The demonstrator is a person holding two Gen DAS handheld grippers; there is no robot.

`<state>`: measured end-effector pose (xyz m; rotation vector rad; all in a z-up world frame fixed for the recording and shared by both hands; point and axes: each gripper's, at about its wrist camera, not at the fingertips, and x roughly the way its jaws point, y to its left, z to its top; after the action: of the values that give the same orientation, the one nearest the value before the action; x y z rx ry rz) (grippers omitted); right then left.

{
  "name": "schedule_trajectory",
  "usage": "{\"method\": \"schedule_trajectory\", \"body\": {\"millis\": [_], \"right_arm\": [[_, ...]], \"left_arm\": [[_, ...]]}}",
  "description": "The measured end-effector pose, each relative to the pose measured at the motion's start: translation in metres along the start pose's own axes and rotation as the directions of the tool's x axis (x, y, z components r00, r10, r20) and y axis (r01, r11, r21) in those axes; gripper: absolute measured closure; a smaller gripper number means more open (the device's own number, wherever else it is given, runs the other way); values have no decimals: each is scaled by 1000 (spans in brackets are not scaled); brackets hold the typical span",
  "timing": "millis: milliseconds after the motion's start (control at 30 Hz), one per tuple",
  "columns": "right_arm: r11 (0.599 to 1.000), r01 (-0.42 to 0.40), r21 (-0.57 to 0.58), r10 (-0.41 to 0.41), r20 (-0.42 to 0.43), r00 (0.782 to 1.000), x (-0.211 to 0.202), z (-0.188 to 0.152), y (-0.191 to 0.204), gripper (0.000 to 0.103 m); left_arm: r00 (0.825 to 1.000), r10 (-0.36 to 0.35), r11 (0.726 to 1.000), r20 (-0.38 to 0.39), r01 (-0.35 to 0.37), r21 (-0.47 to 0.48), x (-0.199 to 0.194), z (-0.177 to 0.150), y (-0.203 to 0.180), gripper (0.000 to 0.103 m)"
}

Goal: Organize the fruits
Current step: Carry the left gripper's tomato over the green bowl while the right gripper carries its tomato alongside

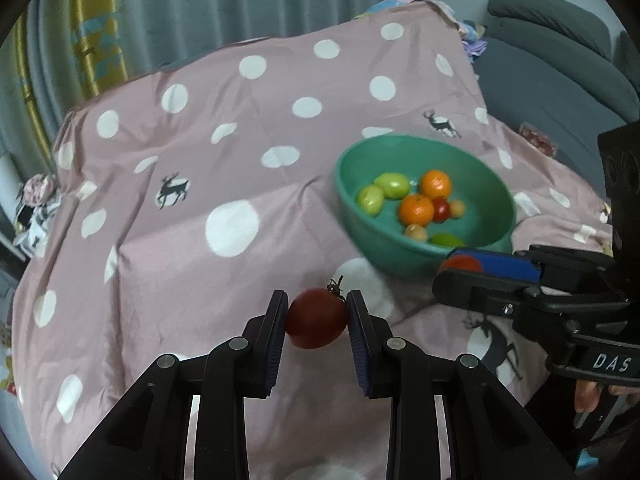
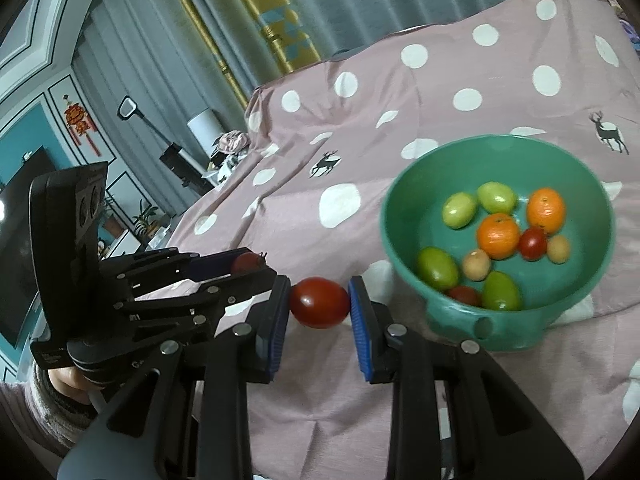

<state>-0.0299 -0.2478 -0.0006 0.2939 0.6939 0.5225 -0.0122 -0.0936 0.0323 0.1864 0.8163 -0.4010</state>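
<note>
Transfer step in hand. Left gripper [image 1: 317, 320] is clamped on a red tomato [image 1: 317, 323], carried short of the green bowl [image 1: 400, 248]. Right gripper [image 2: 319, 302] pinches a second tomato [image 2: 319, 303] just beside the bowl's near rim. Judged next move: carry each over the rim and release among the fruit.

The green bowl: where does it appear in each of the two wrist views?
Left wrist: green bowl sits right of centre, beyond the right gripper.
Right wrist: green bowl sits at the right, beside the right gripper.
Shared landmark: the two oranges inside it.
</note>
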Motion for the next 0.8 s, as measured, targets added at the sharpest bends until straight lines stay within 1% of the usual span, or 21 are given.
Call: {"method": "schedule_trajectory", "body": {"millis": [200,367,533,667,800], "right_arm": [[999,36,28,-37,24,999,-11,1,-15,73],[997,61,51,-64,48,997,-22,2,-27,73],[993,90,74,-95,76,993,-37,2,-40,73],[989,108,100,-117,84,990,-42,0,-53,73],[985,122,120,-133,90,987,-44,-2,-61,73]], "left_arm": [[999,-35,999,9,35,35,5,13,-16,73],[998,-56,997,17,55,44,9,25,-23,73],[996,-87,996,15,86,31,18,39,-27,73],[996,-87,996,13,86,36,23,44,-31,73],[995,-103,994,7,102,34,30,51,-35,73]]}}
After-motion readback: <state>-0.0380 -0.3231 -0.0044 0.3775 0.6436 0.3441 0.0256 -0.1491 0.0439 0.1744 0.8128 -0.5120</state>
